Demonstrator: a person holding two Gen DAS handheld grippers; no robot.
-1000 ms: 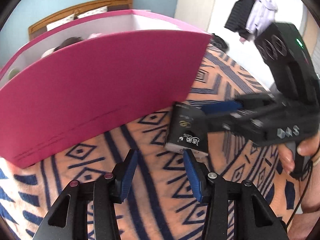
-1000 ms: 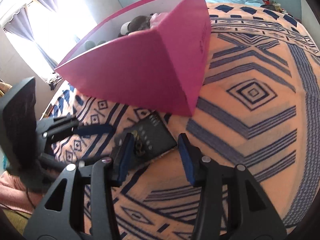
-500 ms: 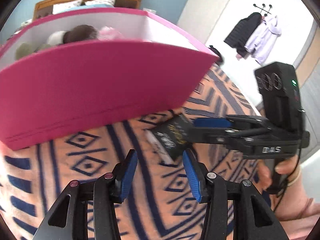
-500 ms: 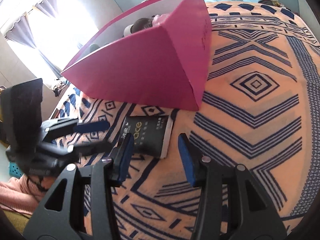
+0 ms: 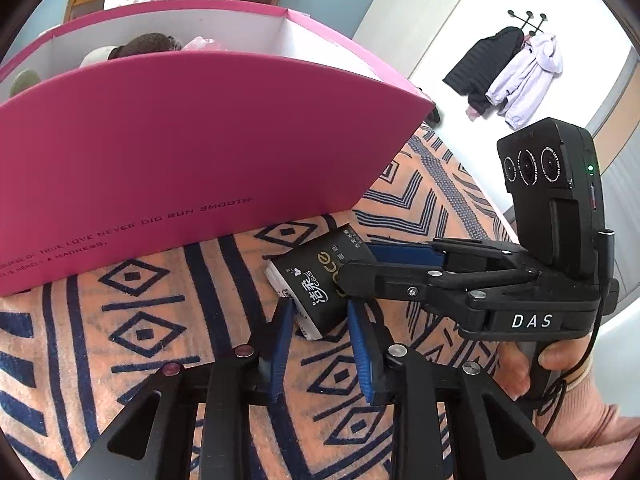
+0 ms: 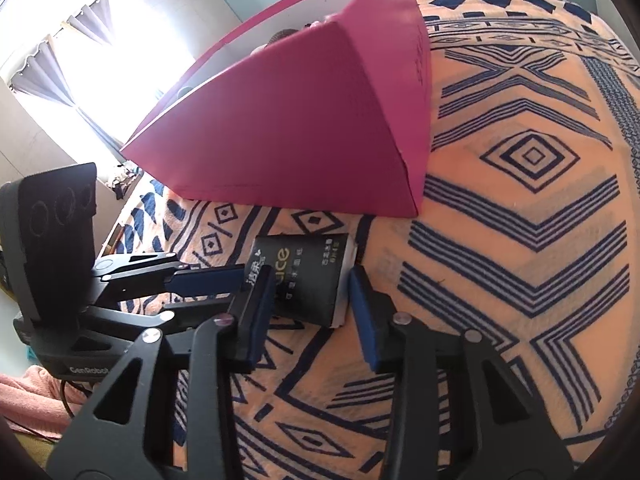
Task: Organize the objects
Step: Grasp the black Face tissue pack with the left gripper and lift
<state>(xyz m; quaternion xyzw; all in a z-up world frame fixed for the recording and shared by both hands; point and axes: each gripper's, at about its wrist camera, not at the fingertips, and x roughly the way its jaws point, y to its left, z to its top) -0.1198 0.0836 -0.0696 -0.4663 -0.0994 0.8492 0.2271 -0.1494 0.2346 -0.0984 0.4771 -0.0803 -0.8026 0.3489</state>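
Observation:
A black tissue pack (image 5: 316, 280) with white and yellow print lies on the orange patterned blanket, just in front of the pink box (image 5: 180, 152). It also shows in the right wrist view (image 6: 304, 276). My left gripper (image 5: 320, 316) is open, its blue pads on either side of the pack's near corner. My right gripper (image 6: 310, 280) is open too, straddling the pack from the other side; it also shows in the left wrist view (image 5: 360, 268). Neither is shut on the pack.
The pink box (image 6: 320, 120) holds several soft items, among them a brown one (image 5: 148, 44). The orange and navy blanket (image 6: 520, 220) covers the bed. Jackets (image 5: 508, 72) hang on a wall rack. A window with curtains (image 6: 80, 40) is at the left.
Both grippers have moved in on the tissue pack, which has turned and settled flat on the blanket. The left gripper now has its pads beside the pack's corner. The jaws stay open.

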